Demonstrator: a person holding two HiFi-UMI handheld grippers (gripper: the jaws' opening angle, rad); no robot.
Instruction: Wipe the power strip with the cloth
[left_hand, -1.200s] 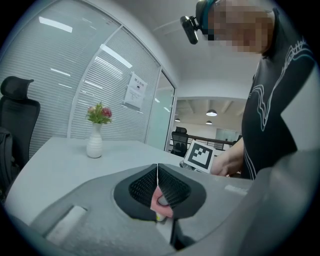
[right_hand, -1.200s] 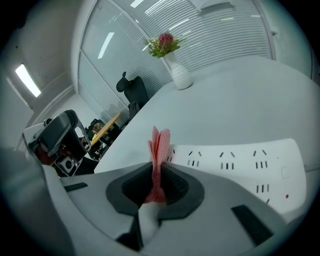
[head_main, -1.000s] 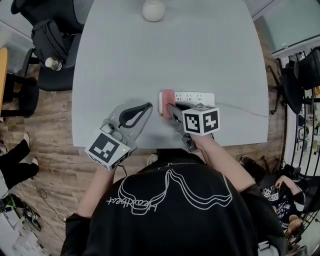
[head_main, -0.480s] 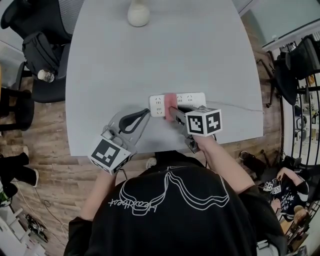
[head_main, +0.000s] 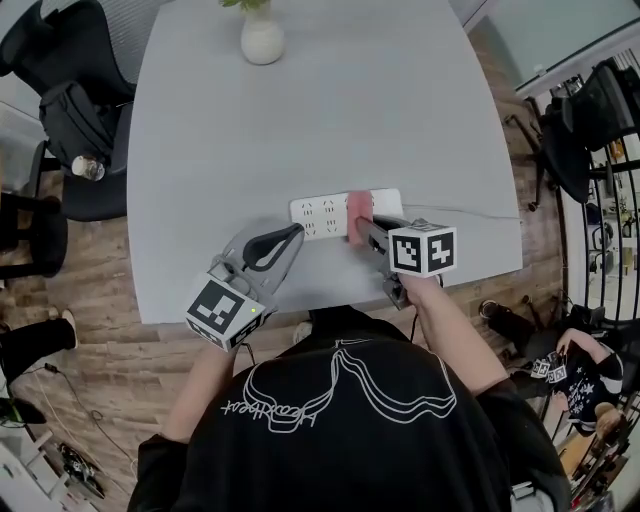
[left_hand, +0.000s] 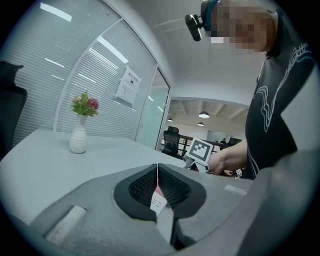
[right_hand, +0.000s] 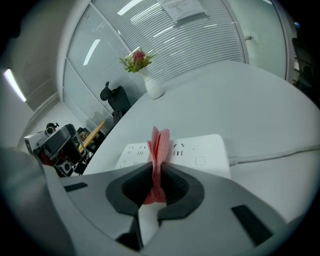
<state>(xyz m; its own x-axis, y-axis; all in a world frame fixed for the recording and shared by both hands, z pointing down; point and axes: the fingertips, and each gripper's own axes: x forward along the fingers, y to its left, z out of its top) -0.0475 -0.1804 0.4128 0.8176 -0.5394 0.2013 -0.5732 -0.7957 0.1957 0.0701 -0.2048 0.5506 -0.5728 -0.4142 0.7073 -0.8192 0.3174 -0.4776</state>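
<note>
Cloth (head_main: 358, 208) slid right, on pwr strip (head_main: 318, 216) (rt hand-held gripper (head_main: 362, 226) pinching)

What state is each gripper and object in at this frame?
right gripper: shut on the cloth.
left gripper: shut, empty.
cloth: bunched, upright, touching the power strip.
power strip: flat on the table, visible sockets unplugged.
vase: upright, holding flowers.

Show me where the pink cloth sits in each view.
Head view: cloth center, on the power strip, at the right gripper's tip.
Left gripper view: just a pink sliver low center, seen past the shut fingers.
Right gripper view: center, pinched between the fingers.
Shared landmark: the white vase.
</note>
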